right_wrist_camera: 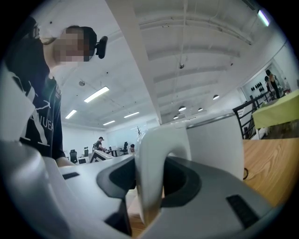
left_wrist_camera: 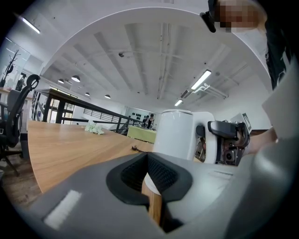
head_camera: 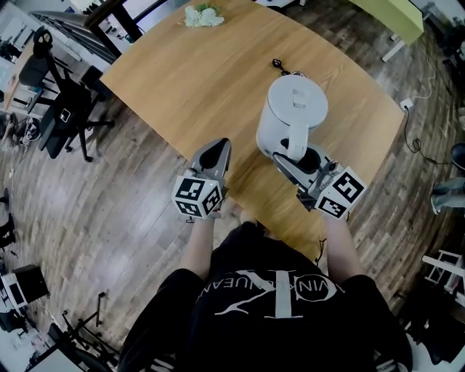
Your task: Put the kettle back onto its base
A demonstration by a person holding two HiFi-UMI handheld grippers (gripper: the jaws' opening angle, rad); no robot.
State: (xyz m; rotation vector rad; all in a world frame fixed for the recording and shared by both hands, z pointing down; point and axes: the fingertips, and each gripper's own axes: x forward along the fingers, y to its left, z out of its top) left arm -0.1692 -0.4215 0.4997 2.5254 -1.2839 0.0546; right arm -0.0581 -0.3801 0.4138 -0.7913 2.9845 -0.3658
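Observation:
A white electric kettle (head_camera: 293, 109) stands upright over the right part of the wooden table (head_camera: 189, 80). Its base is hidden, if it is under the kettle at all. A black cord with a plug (head_camera: 279, 66) lies just behind the kettle. My right gripper (head_camera: 301, 156) comes in level from the near side and is shut on the kettle's white handle (right_wrist_camera: 152, 172), which fills the gap between the pads. My left gripper (head_camera: 220, 145) is shut on nothing near the table's front edge, left of the kettle (left_wrist_camera: 175, 133) and apart from it.
A small bunch of white flowers (head_camera: 203, 16) lies at the table's far edge. Black office chairs (head_camera: 62, 109) stand on the wooden floor to the left. A green table (head_camera: 392, 14) is at the back right. The person stands at the table's near edge.

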